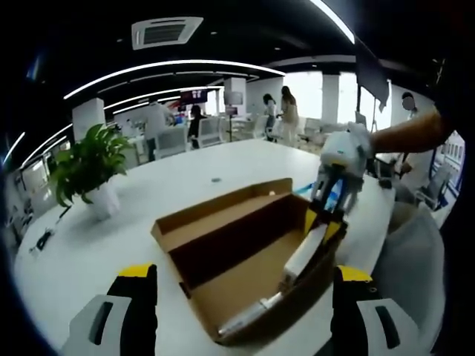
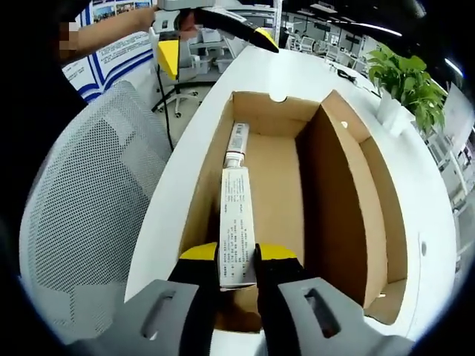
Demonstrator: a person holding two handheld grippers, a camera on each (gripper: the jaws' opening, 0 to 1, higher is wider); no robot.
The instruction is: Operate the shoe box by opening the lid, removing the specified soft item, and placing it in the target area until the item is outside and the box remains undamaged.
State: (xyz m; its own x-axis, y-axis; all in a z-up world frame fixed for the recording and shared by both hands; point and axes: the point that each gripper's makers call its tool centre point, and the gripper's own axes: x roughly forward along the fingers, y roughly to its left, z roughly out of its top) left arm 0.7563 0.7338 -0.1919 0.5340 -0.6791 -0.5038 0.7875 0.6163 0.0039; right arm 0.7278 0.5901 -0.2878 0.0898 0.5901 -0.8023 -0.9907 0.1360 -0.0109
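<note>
While its two yellow-tipped jaws press against the long sides of a white tube (image 2: 237, 222), the right gripper (image 2: 237, 261) reaches down into the open shoe box (image 2: 326, 185) and has that tube clamped between them. In the right gripper view the tube is long and flat, printed with small text, and it lies lengthwise along the brown cardboard floor close to one side wall, its narrower capped end pointing toward the far end wall, which has a small half-round notch cut in its top edge. In the left gripper view the same right gripper (image 1: 324, 222) comes in from the right, held by a person's hand (image 1: 347, 148), its jaws dipping over the box's near wall around the tube (image 1: 304, 256).

The box lid (image 1: 223, 210) is folded back and lies open beside the box. The box rests on a white table (image 1: 111, 237), near its edge, with a grey mesh office chair (image 2: 89, 222) just beside the table.

The left gripper (image 1: 241, 278) hangs above the table in front of the box, its jaws spread wide apart with nothing between them. In the right gripper view it (image 2: 215, 37) shows beyond the box's far end.

A potted green plant (image 1: 85, 167) stands on the table well apart from the box. Several people (image 1: 286, 107) stand among desks in the office far behind.
</note>
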